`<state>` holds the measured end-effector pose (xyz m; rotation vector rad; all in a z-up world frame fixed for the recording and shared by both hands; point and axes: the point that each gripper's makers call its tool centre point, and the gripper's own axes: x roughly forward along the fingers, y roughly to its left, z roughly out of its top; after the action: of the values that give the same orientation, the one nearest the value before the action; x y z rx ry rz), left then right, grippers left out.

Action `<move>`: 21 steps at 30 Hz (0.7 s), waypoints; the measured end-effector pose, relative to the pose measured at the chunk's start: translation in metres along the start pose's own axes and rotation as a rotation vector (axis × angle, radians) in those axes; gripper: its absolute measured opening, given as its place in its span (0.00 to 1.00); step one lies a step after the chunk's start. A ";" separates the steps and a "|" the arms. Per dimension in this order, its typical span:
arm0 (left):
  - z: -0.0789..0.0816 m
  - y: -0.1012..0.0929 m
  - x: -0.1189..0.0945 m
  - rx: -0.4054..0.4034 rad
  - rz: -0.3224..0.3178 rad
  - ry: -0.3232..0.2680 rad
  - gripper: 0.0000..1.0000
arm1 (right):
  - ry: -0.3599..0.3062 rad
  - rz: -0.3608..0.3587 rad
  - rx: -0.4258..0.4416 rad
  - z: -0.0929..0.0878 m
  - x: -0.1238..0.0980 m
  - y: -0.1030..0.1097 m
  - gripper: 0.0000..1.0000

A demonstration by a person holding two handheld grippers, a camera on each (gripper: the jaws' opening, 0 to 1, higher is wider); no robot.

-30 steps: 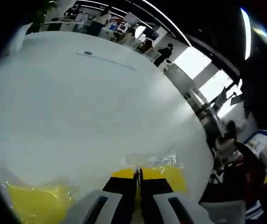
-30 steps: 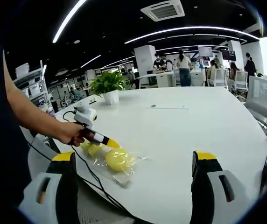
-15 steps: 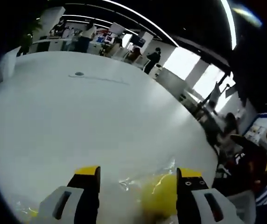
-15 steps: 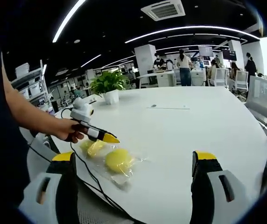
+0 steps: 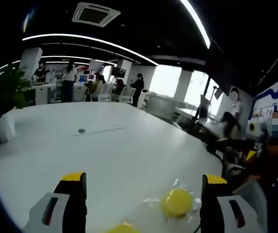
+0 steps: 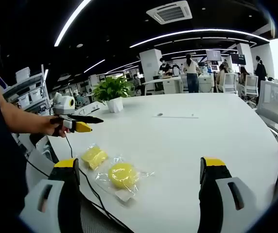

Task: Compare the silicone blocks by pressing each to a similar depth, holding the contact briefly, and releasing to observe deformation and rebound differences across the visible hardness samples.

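Two yellow silicone blocks, a squarish block (image 6: 94, 157) and a round block (image 6: 122, 174), lie side by side in clear bags on the white table (image 6: 187, 141). The left gripper (image 6: 80, 123) hangs above them, not touching, jaws parted. The right gripper (image 6: 141, 191) is near them, jaws wide apart and empty.

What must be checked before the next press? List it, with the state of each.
1. Left gripper jaws open: ok.
2. Left gripper held above the table, off both blocks: ok.
3. Right gripper jaws open, touching nothing: ok.
4. Round block and square block lying flat in clear wrap: ok.
5. Blocks back to full shape: cannot tell.
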<state>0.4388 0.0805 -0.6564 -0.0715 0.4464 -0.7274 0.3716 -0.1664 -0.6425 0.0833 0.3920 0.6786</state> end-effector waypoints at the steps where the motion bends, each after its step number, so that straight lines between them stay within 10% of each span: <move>1: 0.000 0.003 -0.009 0.004 0.004 -0.009 1.00 | -0.002 -0.002 -0.002 0.001 0.000 -0.001 0.97; 21: -0.050 0.034 -0.114 -0.003 0.124 -0.003 1.00 | 0.013 0.017 -0.060 -0.018 0.002 0.018 0.97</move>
<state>0.3643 0.1856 -0.6673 -0.0473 0.4455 -0.6046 0.3555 -0.1525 -0.6559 0.0251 0.3832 0.7071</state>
